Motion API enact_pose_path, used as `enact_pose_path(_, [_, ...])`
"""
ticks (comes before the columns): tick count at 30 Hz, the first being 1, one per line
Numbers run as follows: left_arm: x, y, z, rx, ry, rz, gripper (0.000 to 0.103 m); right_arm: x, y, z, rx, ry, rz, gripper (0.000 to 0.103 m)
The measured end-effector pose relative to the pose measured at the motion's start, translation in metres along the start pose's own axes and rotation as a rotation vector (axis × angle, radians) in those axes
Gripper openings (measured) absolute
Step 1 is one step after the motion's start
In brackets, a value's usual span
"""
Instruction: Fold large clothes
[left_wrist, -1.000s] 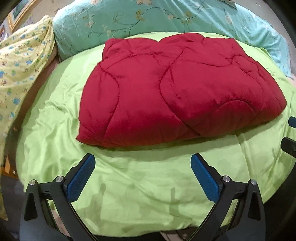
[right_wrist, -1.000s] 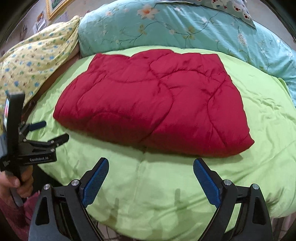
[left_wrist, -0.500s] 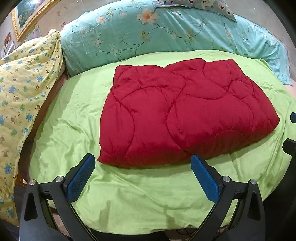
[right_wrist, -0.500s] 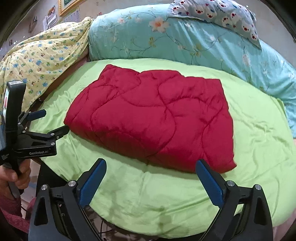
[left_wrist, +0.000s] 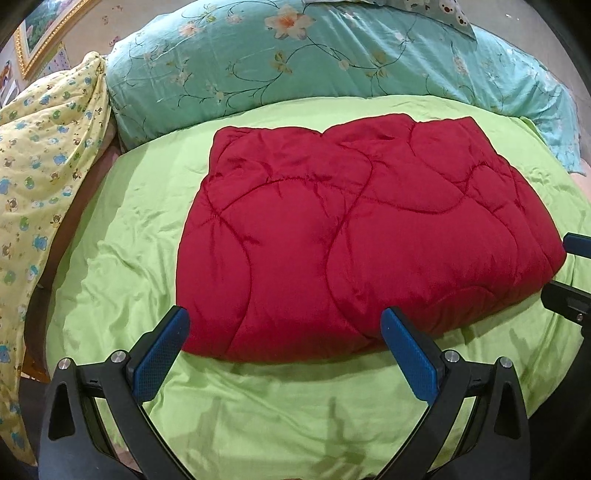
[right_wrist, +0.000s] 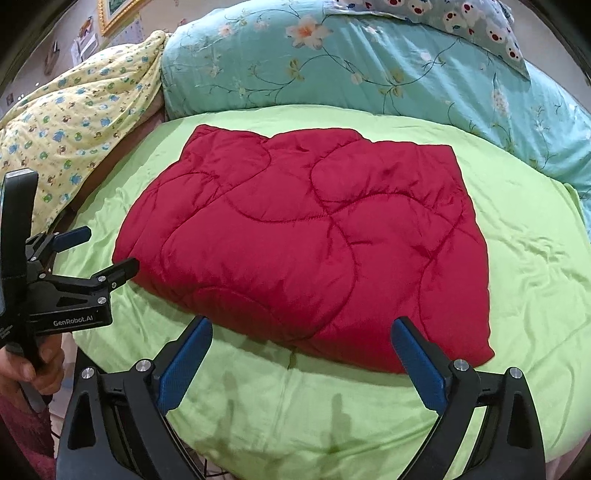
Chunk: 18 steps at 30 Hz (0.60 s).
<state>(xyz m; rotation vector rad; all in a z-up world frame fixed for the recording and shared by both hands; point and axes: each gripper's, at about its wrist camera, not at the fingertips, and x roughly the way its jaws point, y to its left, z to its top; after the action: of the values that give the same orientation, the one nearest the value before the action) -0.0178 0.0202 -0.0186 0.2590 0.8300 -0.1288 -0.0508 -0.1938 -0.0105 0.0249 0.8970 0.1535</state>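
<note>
Red quilted garment (left_wrist: 354, 236) lies folded into a thick, roughly rectangular pad on the green sheet (left_wrist: 122, 258), about the middle of the bed, its near edge puffed and rounded, curved stitching lines across the top. In the right wrist view the same garment (right_wrist: 314, 243) sits flat, with green sheet (right_wrist: 535, 277) showing on all sides. Left gripper (left_wrist: 288, 354) hangs just short of the near edge, jaws spread wide, blue pads holding nothing; the garment's near left corner shows between the fingers, not touched. Right gripper (right_wrist: 303, 360) likewise stands wide and empty at the near edge, toward the right corner of the pad. From the right wrist view the left gripper (right_wrist: 101, 253) appears at the far left of the frame, held in a hand (right_wrist: 33, 369), its fingertips close beside the garment's left corner; contact there cannot be judged. Far side of the bed: a teal flowered duvet (left_wrist: 332, 62) bunched along the back. To the left, a yellow printed blanket (left_wrist: 44, 155) heaped at the edge. A bear-print pillow (right_wrist: 461, 18) rests on top of the teal duvet.
</note>
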Motion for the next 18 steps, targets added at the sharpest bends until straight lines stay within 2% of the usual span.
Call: enact_pose_path(18, [0.016, -0.001, 0.015, -0.009, 0.005, -0.006, 0.103, 0.020, -0.008, 0.022, 0.013, 0.015, 0.007, 0.098])
